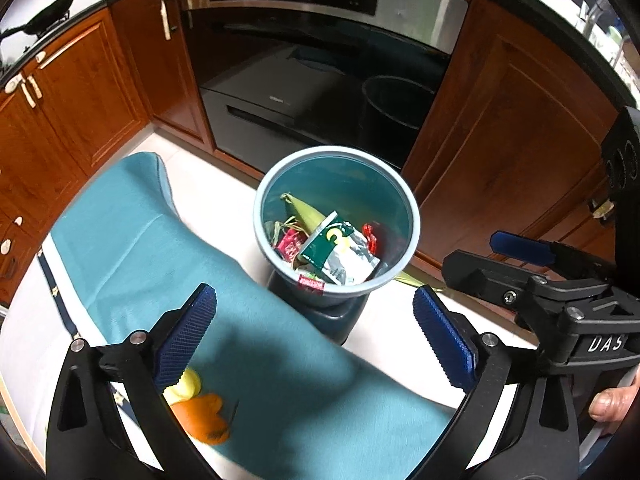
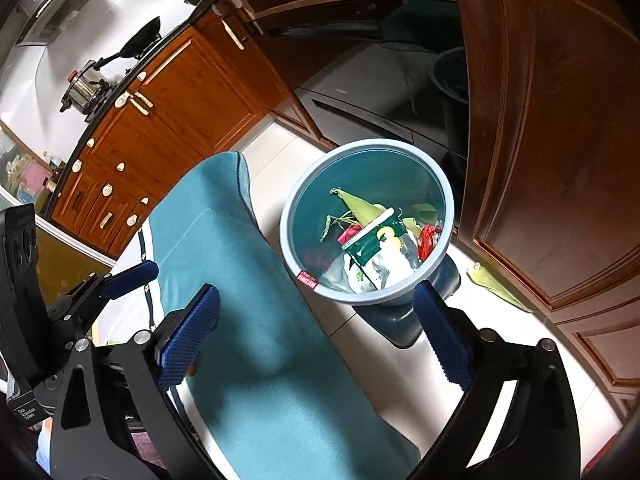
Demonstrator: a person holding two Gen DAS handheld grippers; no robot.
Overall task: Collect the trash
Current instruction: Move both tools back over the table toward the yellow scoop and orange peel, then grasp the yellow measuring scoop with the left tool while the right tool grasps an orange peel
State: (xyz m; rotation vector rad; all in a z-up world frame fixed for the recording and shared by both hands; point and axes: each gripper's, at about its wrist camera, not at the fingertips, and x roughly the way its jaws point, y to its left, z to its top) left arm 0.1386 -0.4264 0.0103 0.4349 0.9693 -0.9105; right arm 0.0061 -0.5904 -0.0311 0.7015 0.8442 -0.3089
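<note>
Left wrist view: left gripper [image 1: 314,344] and right gripper [image 2: 316,344] both gape empty; orange peel [image 1: 206,418], at seven o'clock on teal cloth [image 1: 260,360], looks light, limp, best pinched across its raised edge.

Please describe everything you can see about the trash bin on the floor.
The trash bin is round, with a pale blue rim and a teal inner wall; it looks like plastic. It stands upright on a darker base on the light tiled floor, open, with no lid visible. It is beside the edge of the teal cloth and in front of the wooden cabinet doors. Inside lie a green corn husk, a green and silver wrapper and red packets. A small red label sits on its rim.
</note>
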